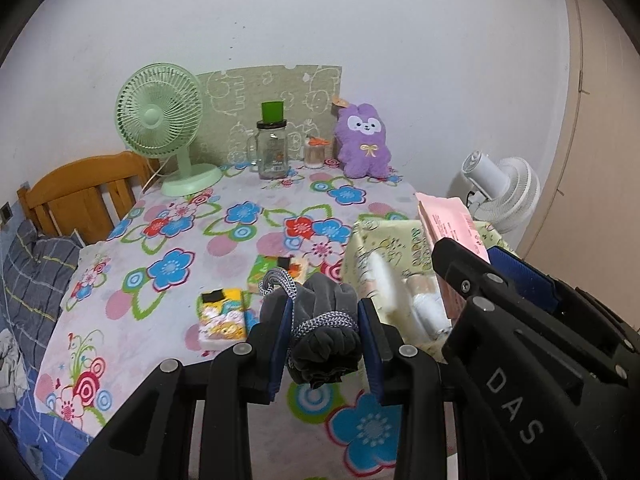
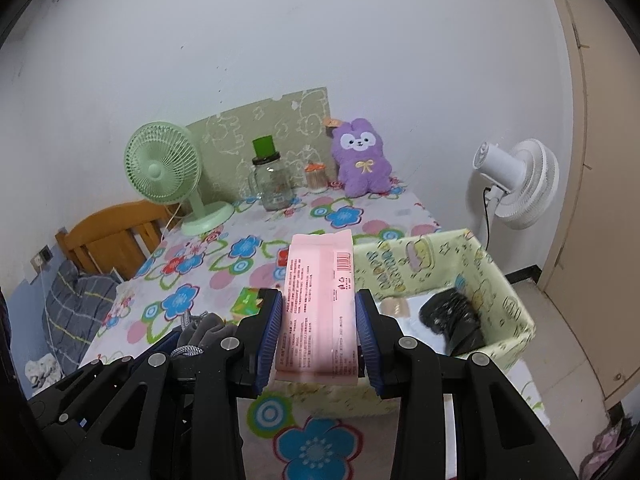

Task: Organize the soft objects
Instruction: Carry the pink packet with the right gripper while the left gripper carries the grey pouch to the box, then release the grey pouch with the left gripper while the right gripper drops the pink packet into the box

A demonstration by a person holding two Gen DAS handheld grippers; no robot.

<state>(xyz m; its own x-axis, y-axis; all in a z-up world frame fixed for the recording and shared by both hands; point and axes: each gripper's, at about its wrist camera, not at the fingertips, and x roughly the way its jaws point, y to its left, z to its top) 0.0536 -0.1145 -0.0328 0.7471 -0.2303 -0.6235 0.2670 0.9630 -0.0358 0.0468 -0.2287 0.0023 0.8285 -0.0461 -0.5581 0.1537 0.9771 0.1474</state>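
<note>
My left gripper (image 1: 324, 320) is shut on a grey rolled cloth bundle (image 1: 326, 336) tied with a grey-white cord, held above the flowered tablecloth (image 1: 200, 216). My right gripper (image 2: 318, 328) is shut on a pink soft pack (image 2: 320, 300) and holds it upright by the left wall of the pale yellow fabric box (image 2: 500, 280). The right gripper (image 1: 520, 276) and the pack (image 1: 452, 224) also show in the left wrist view, over the box (image 1: 384, 236). A black bundle (image 2: 452, 320) and pale rolls (image 1: 424, 300) lie in the box. A yellow tissue pack (image 1: 222, 316) and a green one (image 1: 266, 268) lie on the cloth.
At the back stand a green desk fan (image 1: 160, 120), a glass jar (image 1: 272, 148) with a green lid, a small jar (image 1: 314, 154) and a purple plush toy (image 1: 362, 140). A white floor fan (image 2: 516, 180) stands to the right, a wooden chair (image 1: 80, 192) to the left.
</note>
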